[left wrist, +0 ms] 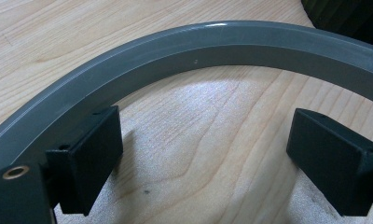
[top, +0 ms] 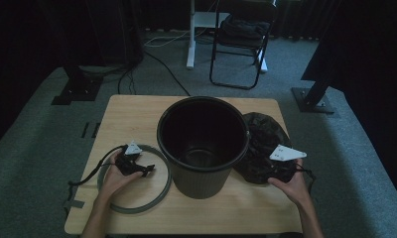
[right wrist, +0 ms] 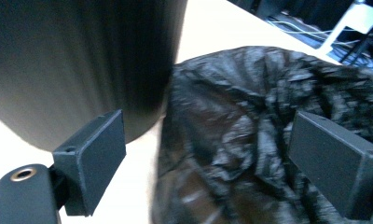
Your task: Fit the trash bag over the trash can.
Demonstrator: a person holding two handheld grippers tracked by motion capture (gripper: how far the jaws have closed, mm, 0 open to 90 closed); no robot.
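You are hovering your left gripper point(top: 148, 170) over the grey ring point(top: 163, 188) lying flat on the table point(top: 127, 114) left of the black bin point(top: 202, 148); its jaws are gaping, gripping nothing. Your right gripper point(right wrist: 208, 154) is standing open too, with the crumpled black bin bag point(right wrist: 250, 116) between the jaws but unpinched. The risk — the slack film is slipping out, or the bag is dragging against the bin and nudging it. The right gripper view is showing bag touching the bin wall — the high view is blurring that contact
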